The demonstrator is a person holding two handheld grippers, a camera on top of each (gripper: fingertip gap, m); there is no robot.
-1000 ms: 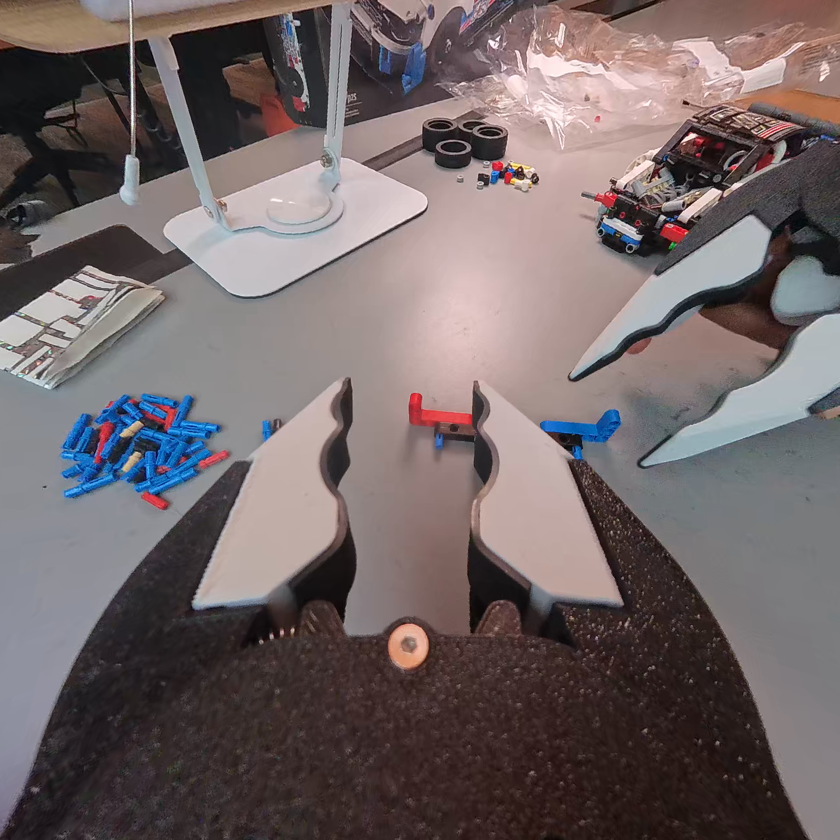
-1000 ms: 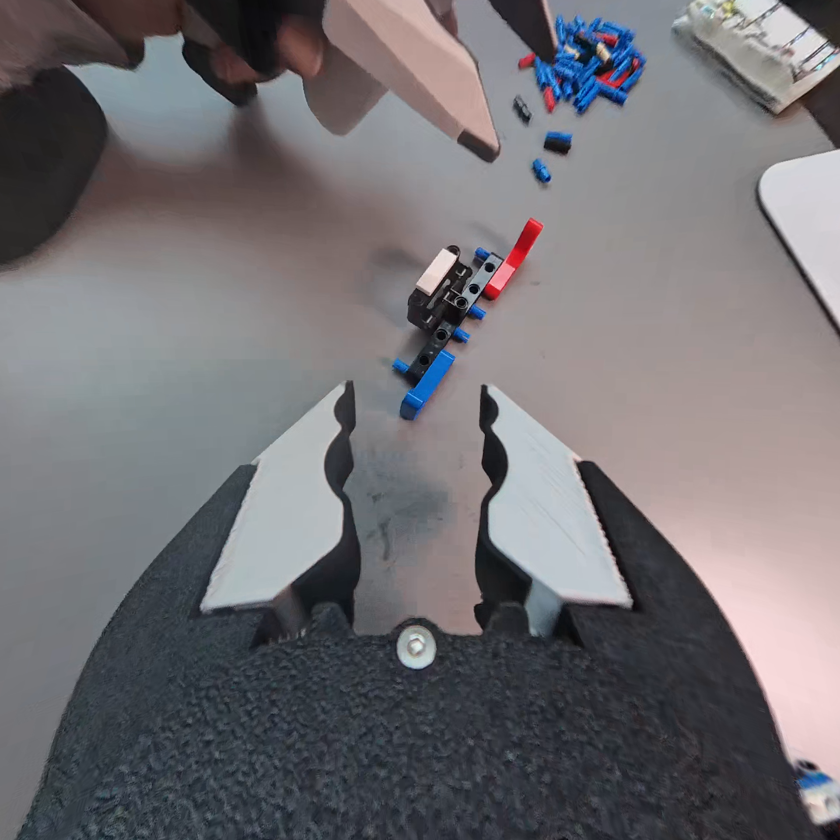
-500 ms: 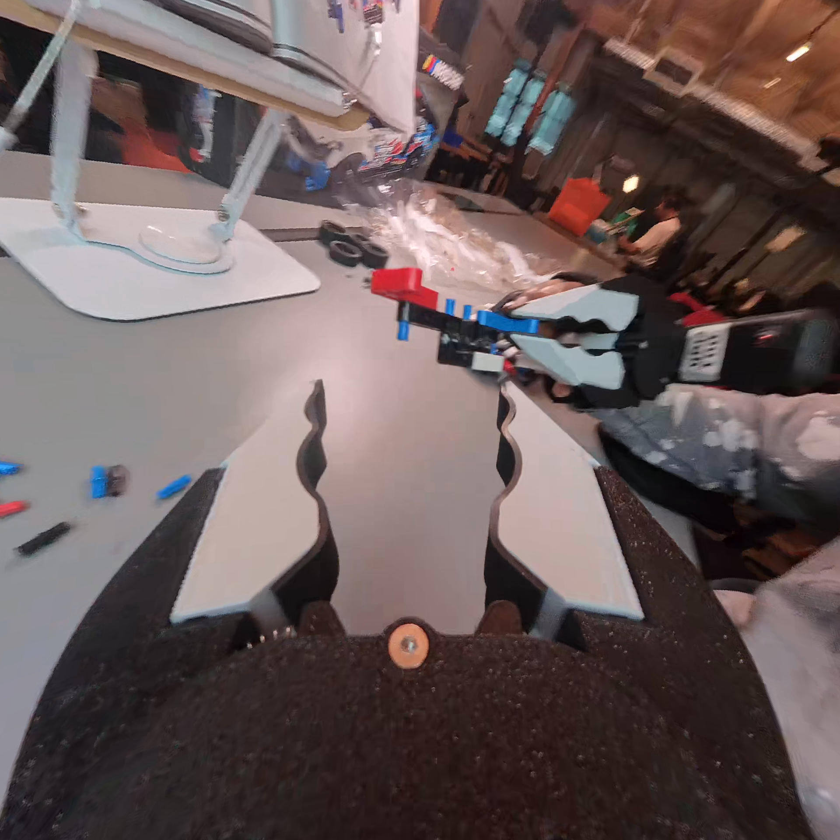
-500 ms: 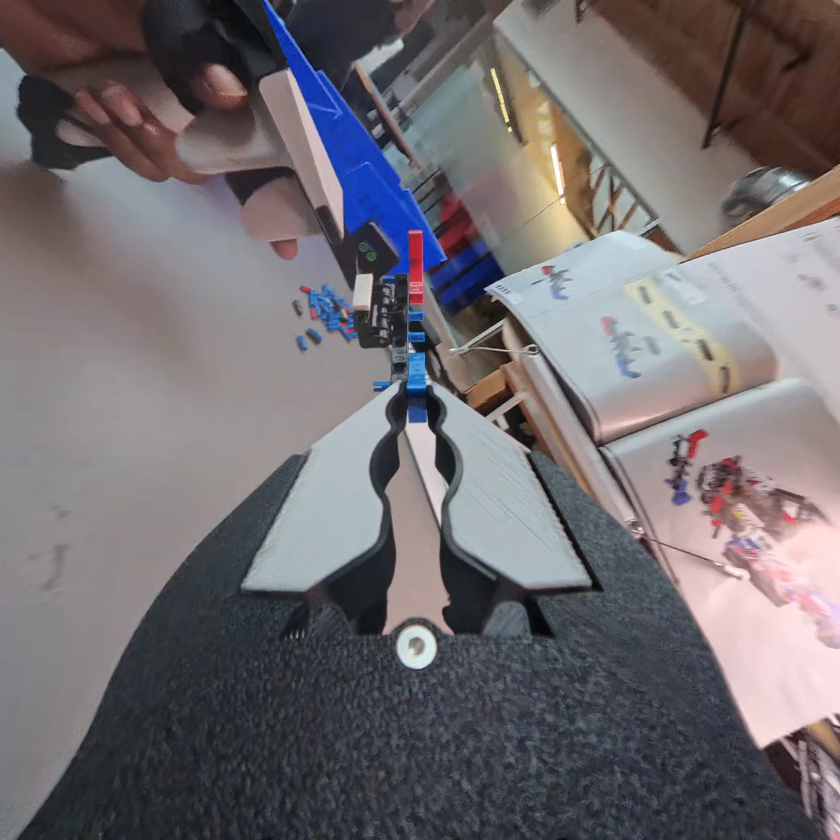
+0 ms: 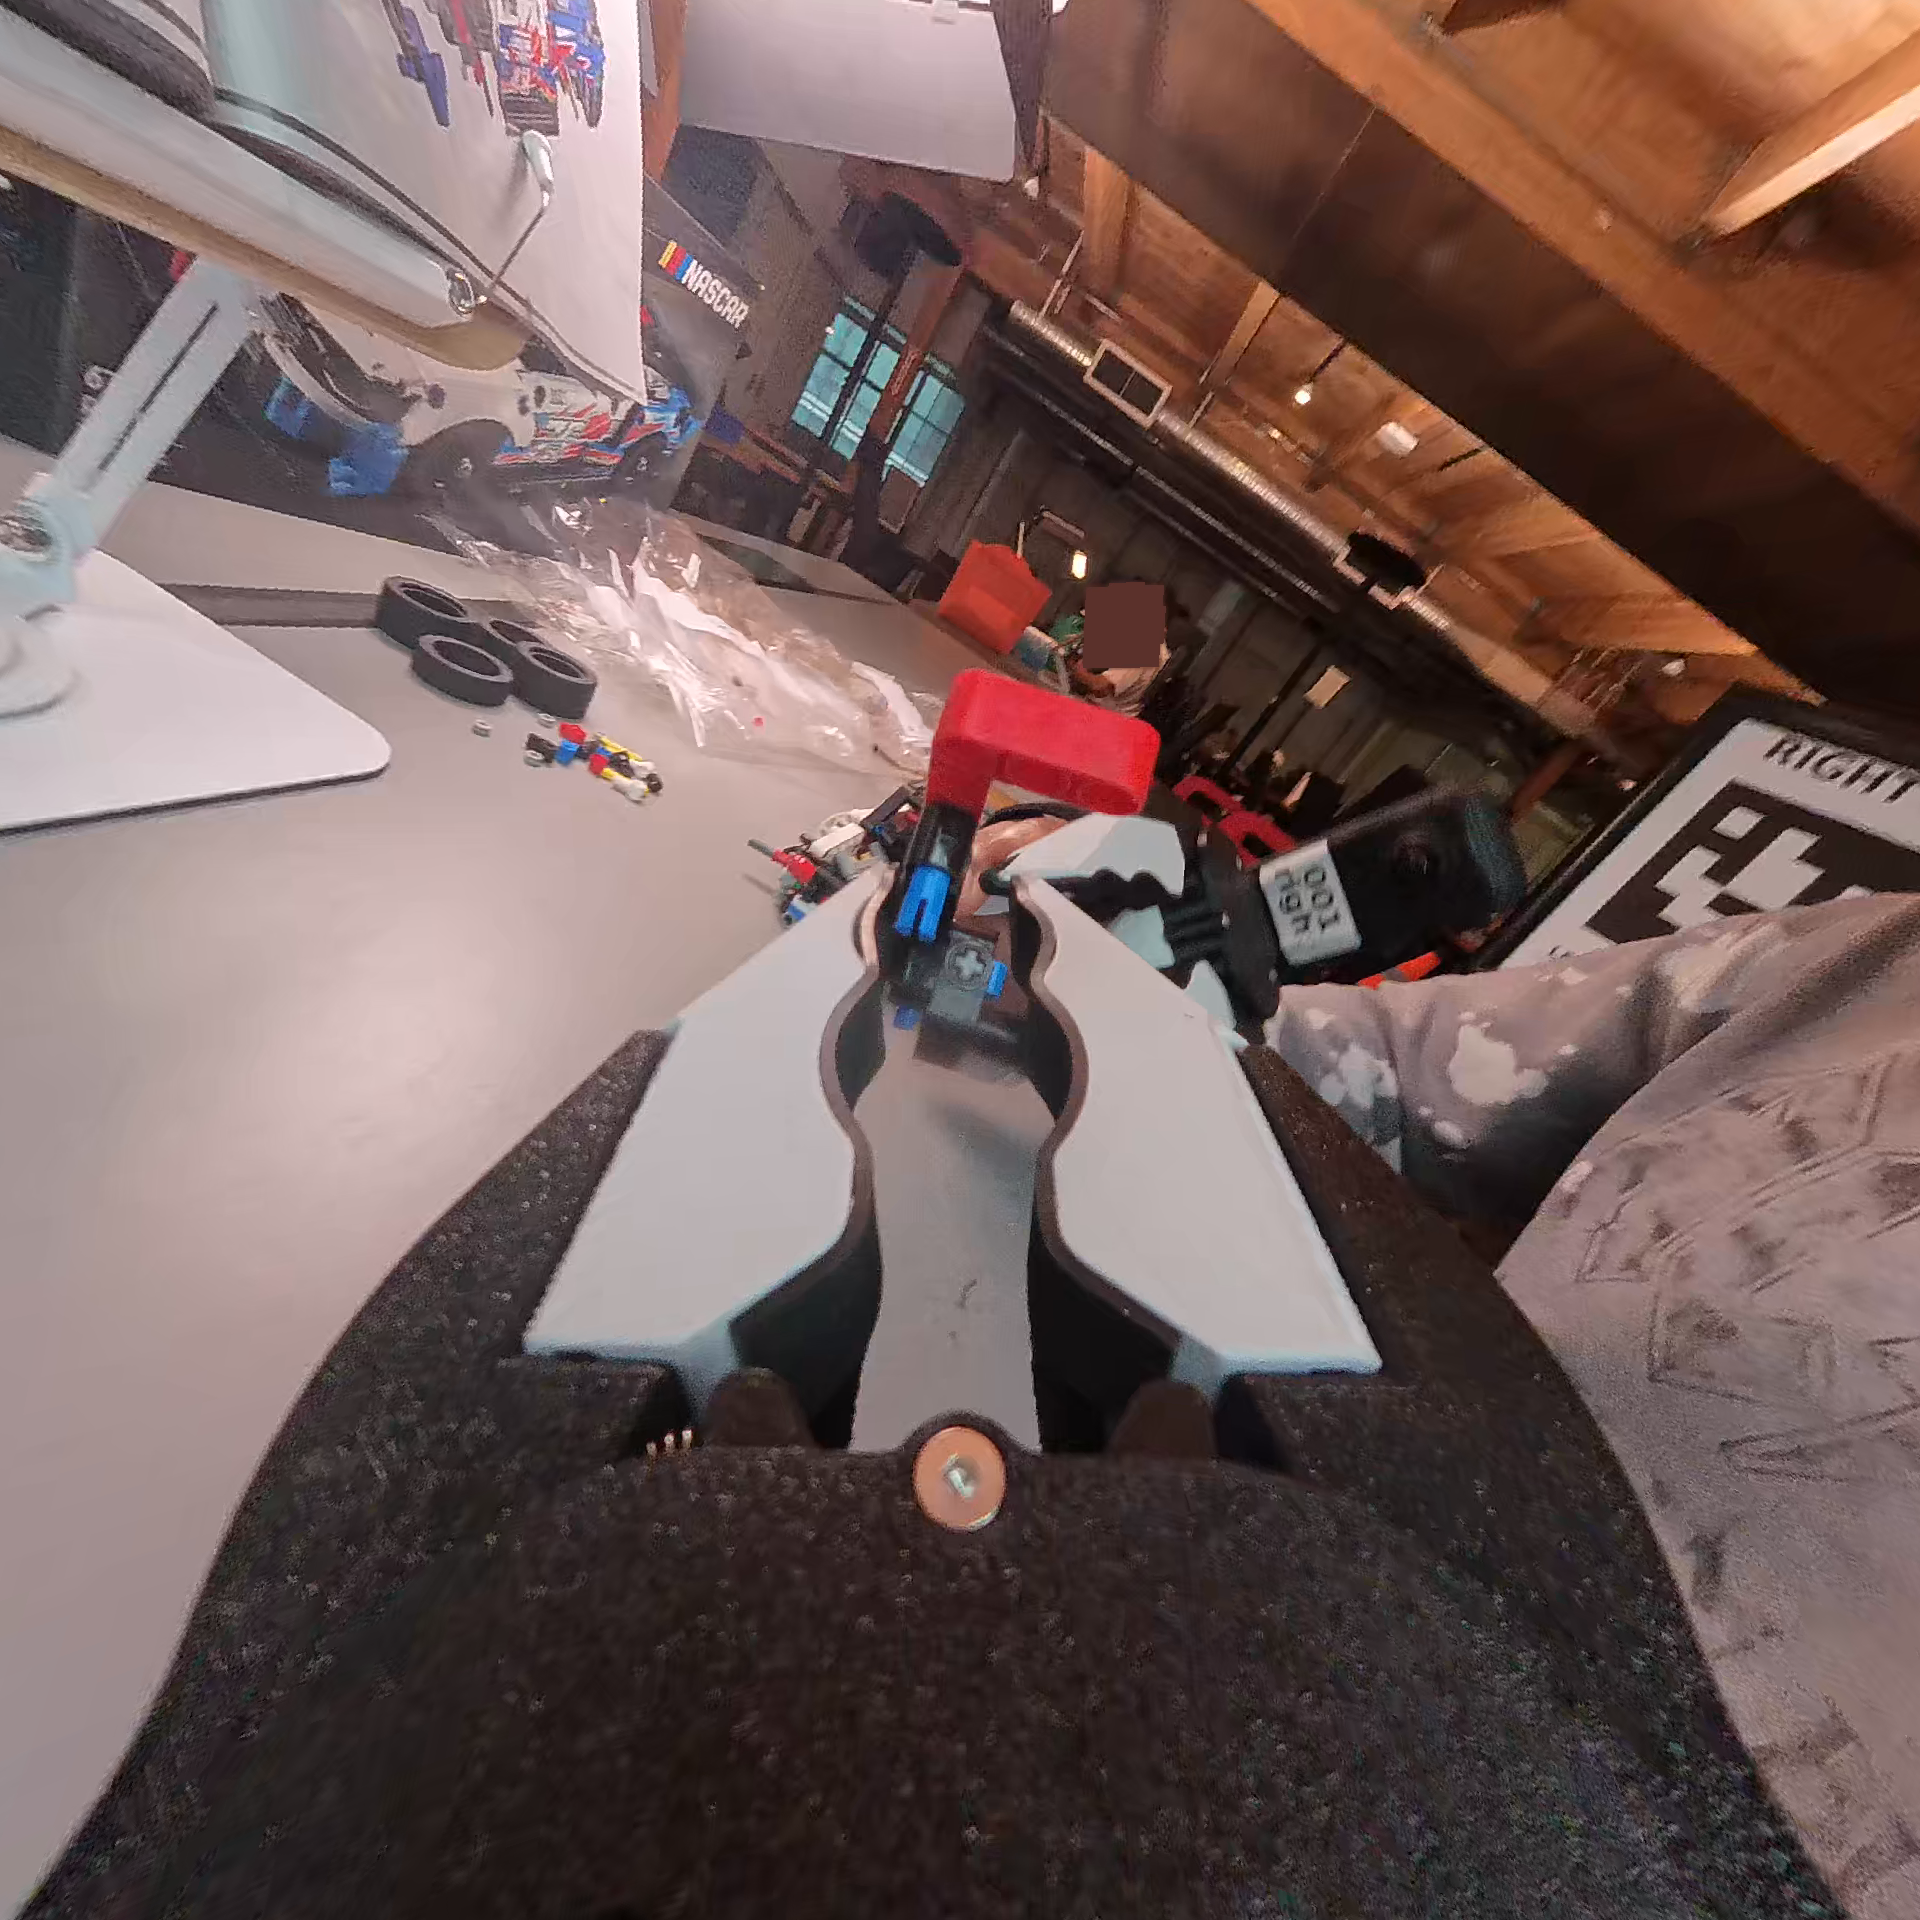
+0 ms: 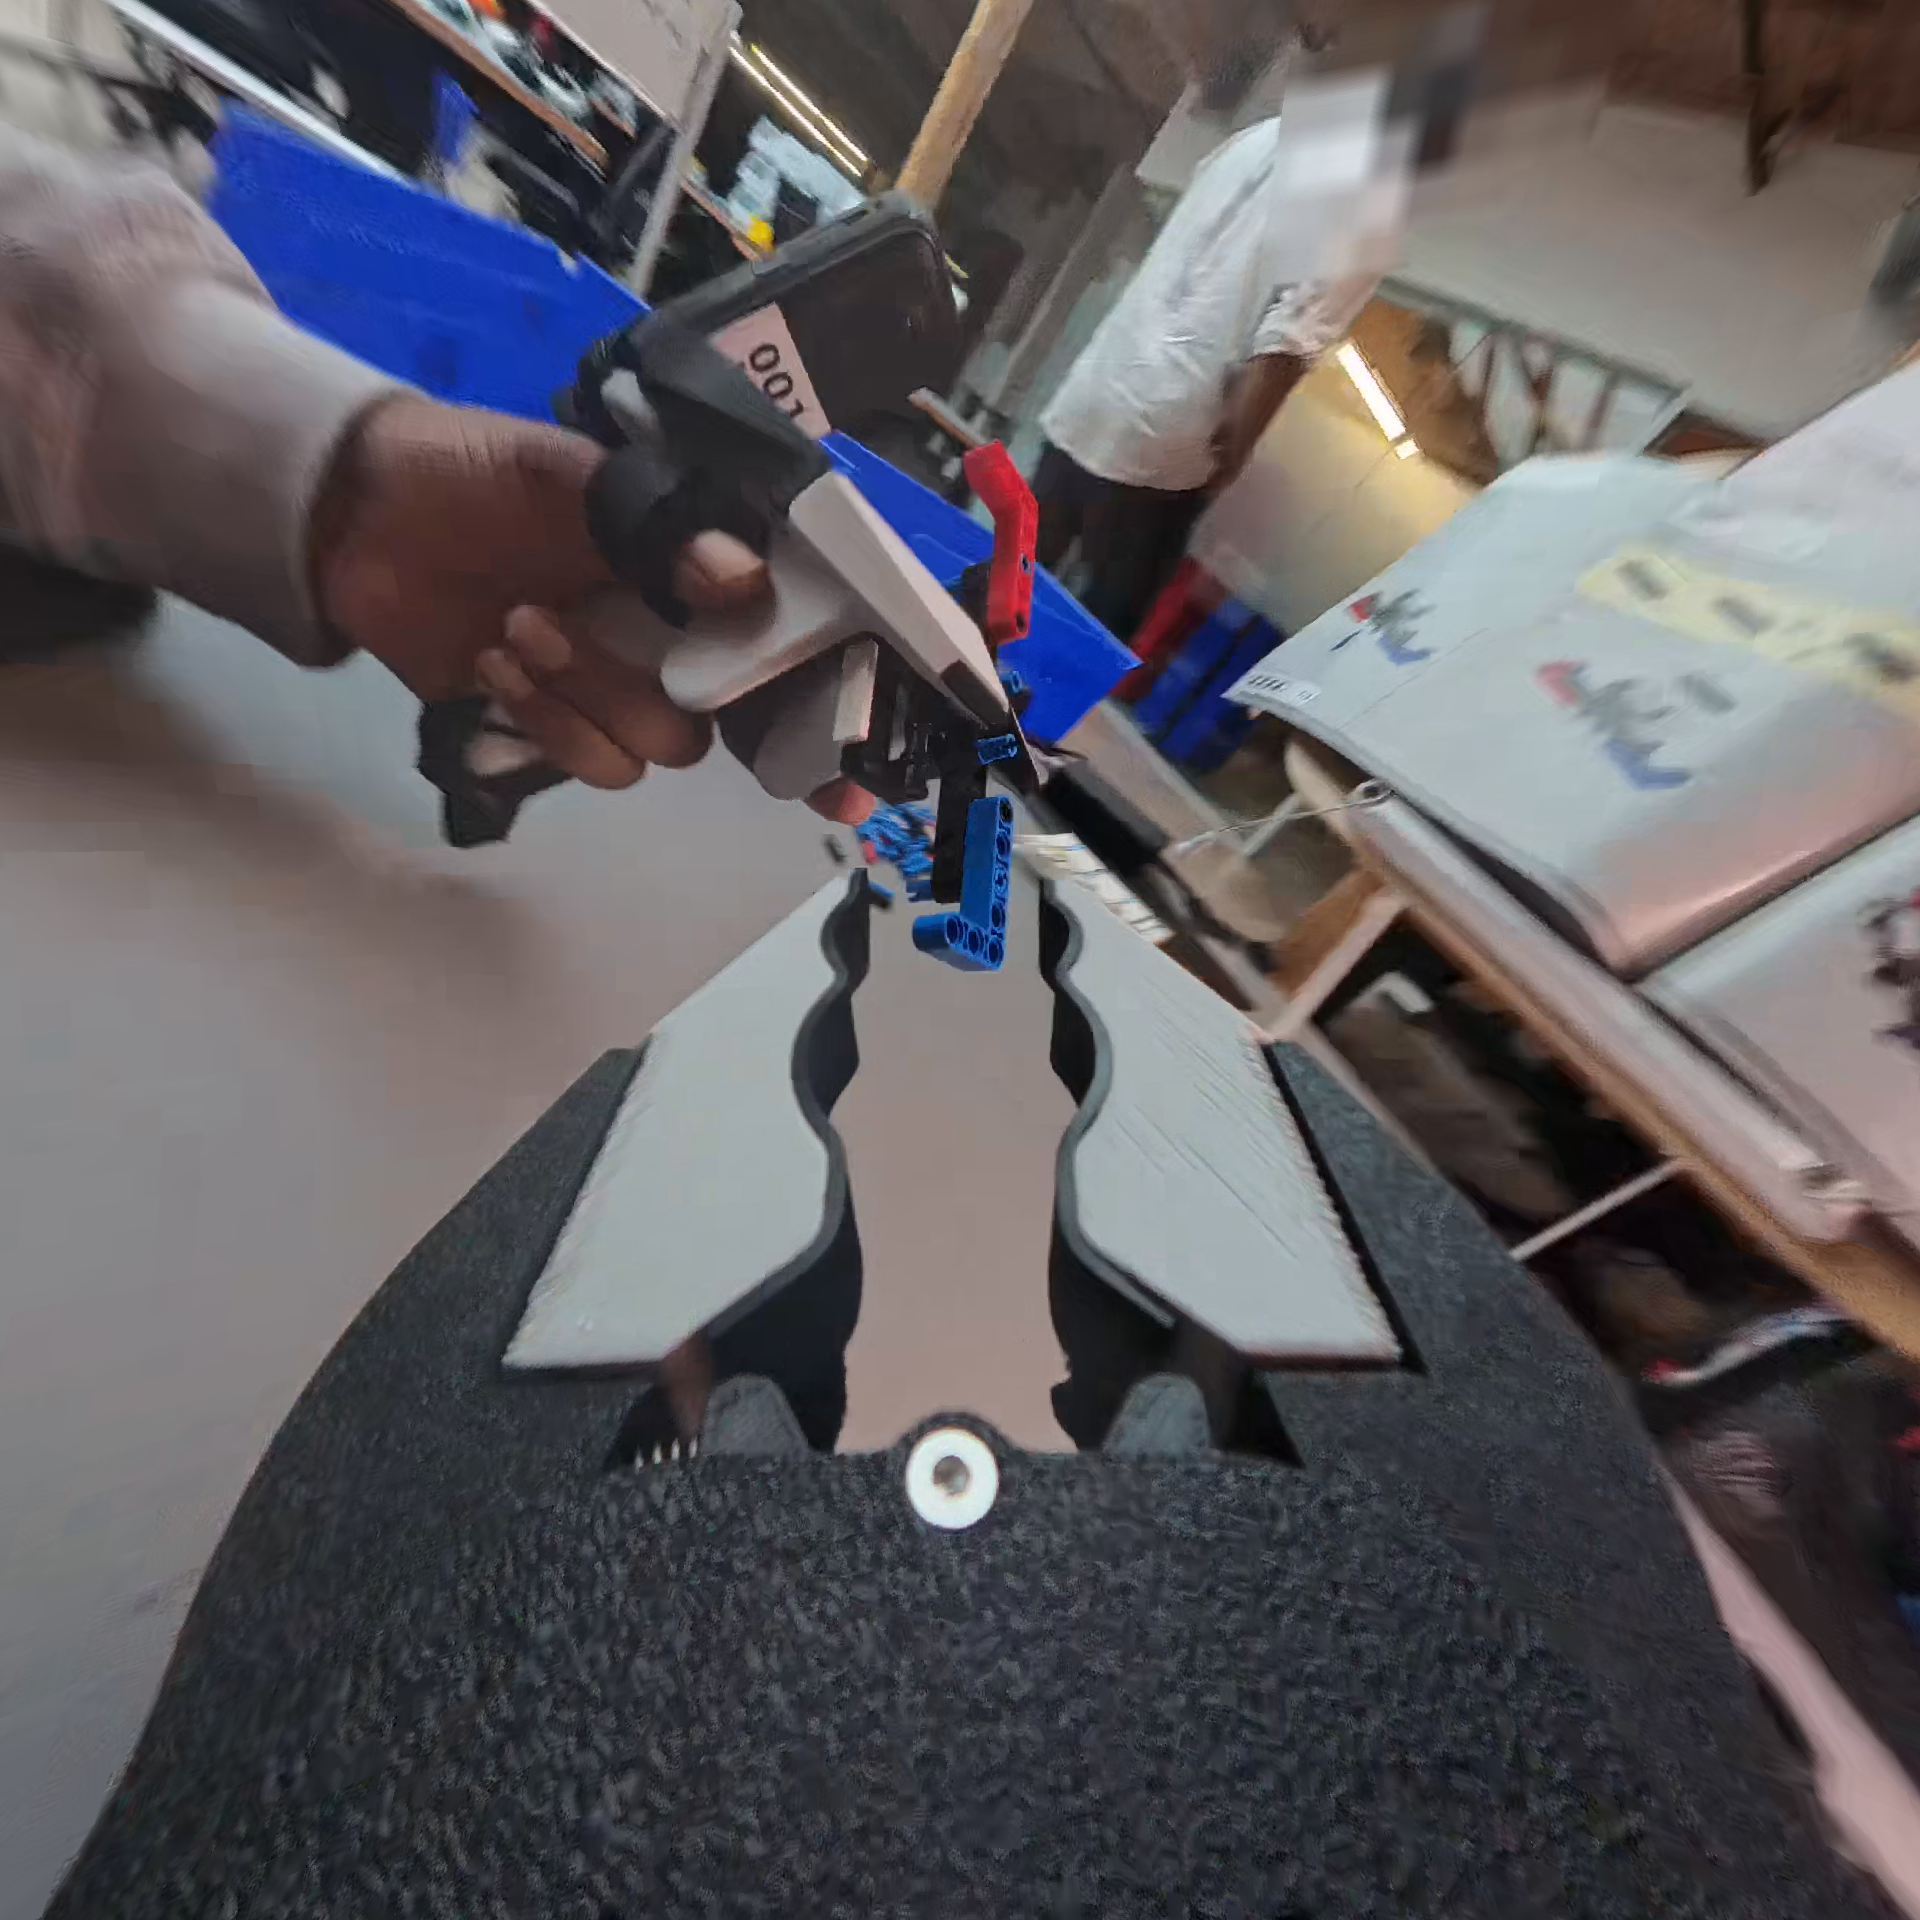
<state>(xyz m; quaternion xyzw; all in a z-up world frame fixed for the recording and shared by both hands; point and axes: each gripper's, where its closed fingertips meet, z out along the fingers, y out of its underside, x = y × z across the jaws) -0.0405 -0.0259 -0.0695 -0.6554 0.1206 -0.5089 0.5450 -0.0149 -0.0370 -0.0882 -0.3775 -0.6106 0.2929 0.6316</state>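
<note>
Left gripper (image 5: pixel 951 914) pinching small brick assembly (image 5: pixel 940 935) by black mid-section at fingertips, held in air above grey bench (image 5: pixel 312 987), toward its right edge; red L-piece (image 5: pixel 1039 753) on top, blue L-piece (image 6: pixel 982 883) hanging below.

Right gripper (image 6: pixel 951 914) jaws spread, straddling blue L-piece, not touching.

Risk: tip-only grip; a sideways push could twist assembly out or pop pins; drop would scatter parts; view blurred, alignment uncertain.

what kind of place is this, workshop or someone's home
Probably a workshop or maker space, not a home: exposed ducting under a timber ceiling, blue storage bins on racks, and a work table strewn with toy tyres.
</note>
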